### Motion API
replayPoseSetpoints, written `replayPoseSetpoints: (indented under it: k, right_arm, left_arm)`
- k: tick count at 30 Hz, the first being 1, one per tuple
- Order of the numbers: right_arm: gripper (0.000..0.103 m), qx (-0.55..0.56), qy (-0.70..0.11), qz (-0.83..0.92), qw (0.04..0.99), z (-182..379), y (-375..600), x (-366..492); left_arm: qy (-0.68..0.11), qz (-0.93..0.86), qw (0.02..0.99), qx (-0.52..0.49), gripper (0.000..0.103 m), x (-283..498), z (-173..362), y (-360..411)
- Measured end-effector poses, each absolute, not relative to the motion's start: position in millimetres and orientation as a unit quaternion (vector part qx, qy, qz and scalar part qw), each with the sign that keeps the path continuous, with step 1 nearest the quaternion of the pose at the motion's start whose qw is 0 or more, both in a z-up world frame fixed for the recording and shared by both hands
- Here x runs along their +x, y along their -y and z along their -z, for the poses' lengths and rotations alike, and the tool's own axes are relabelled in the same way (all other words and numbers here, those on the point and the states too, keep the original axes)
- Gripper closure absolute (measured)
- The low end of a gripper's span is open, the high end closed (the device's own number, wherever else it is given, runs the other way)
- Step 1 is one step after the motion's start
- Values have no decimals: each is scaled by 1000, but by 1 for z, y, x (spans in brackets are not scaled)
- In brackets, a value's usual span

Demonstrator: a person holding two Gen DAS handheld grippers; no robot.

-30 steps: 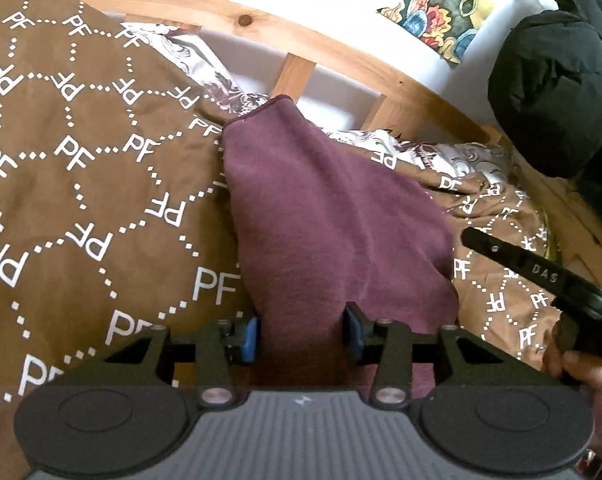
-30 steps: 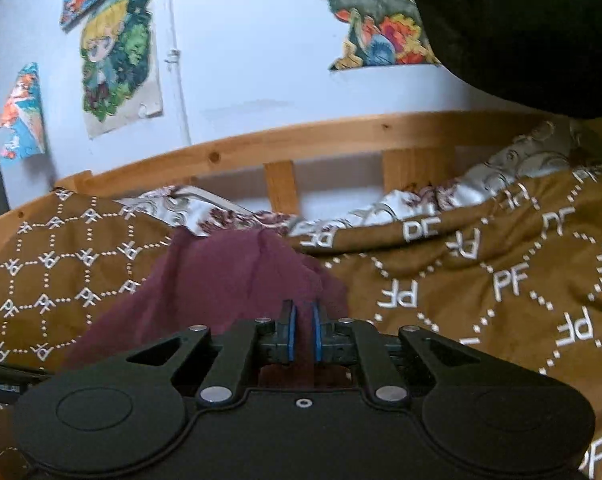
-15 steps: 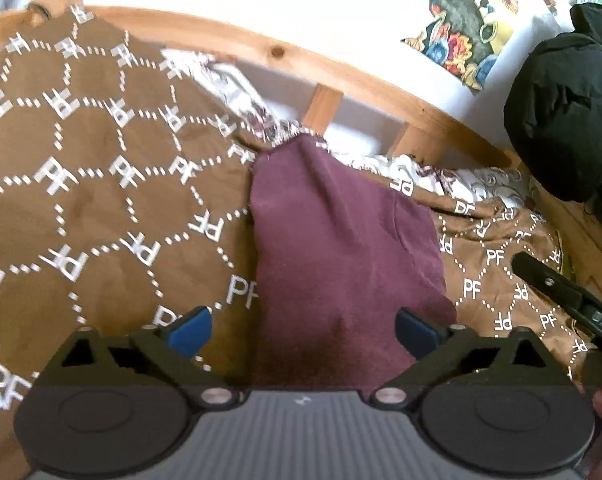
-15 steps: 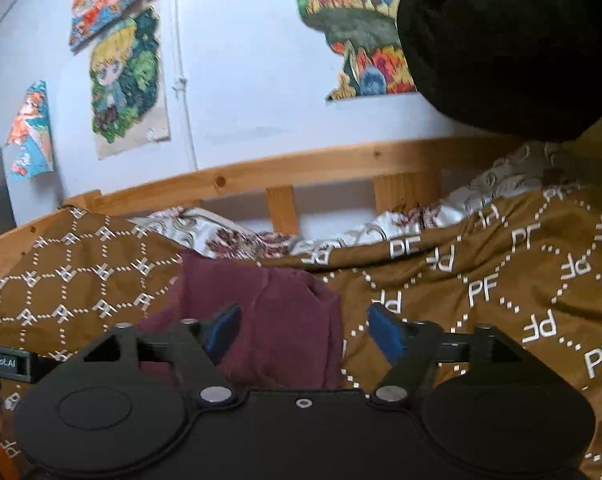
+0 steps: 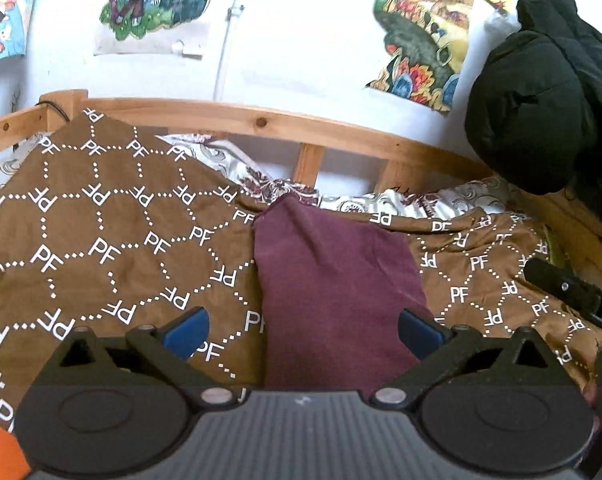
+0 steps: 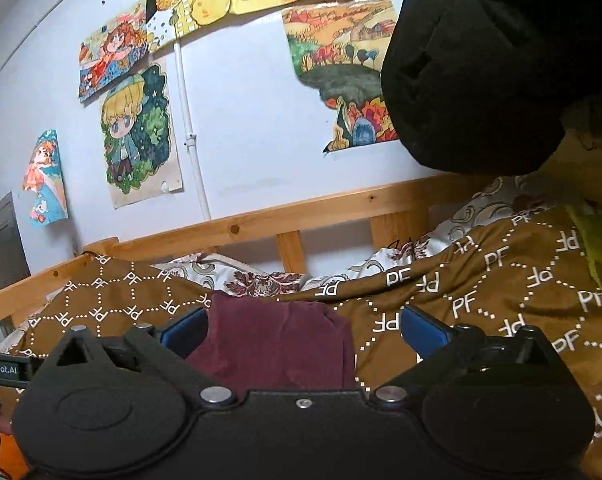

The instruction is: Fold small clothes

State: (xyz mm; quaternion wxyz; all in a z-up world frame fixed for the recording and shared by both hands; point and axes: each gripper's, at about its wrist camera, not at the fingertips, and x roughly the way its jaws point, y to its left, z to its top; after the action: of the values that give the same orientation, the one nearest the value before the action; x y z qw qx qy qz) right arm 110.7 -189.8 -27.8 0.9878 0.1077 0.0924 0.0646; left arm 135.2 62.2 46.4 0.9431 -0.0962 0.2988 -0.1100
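A maroon garment lies folded flat on the brown PF-patterned blanket. My left gripper is open and empty, its blue pads wide apart above the garment's near end. My right gripper is open and empty too, raised over the same maroon garment, which shows between its pads. The right gripper's body shows at the right edge of the left wrist view.
A wooden bed rail runs along the far side, with a floral sheet beneath it. A black jacket hangs at the right. Posters cover the wall.
Both grippers opened and let go of the maroon garment, then lifted and pulled back. The garment now lies flat on the blanket.
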Motion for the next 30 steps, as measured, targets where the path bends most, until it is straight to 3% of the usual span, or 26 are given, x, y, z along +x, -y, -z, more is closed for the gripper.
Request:
replayPoseSetpoints:
  k: [30]
  right_arm:
    - [1, 99, -114, -64, 986, 46, 188, -25]
  left_arm:
    - [-281, 97, 955, 1, 1, 25, -38, -50]
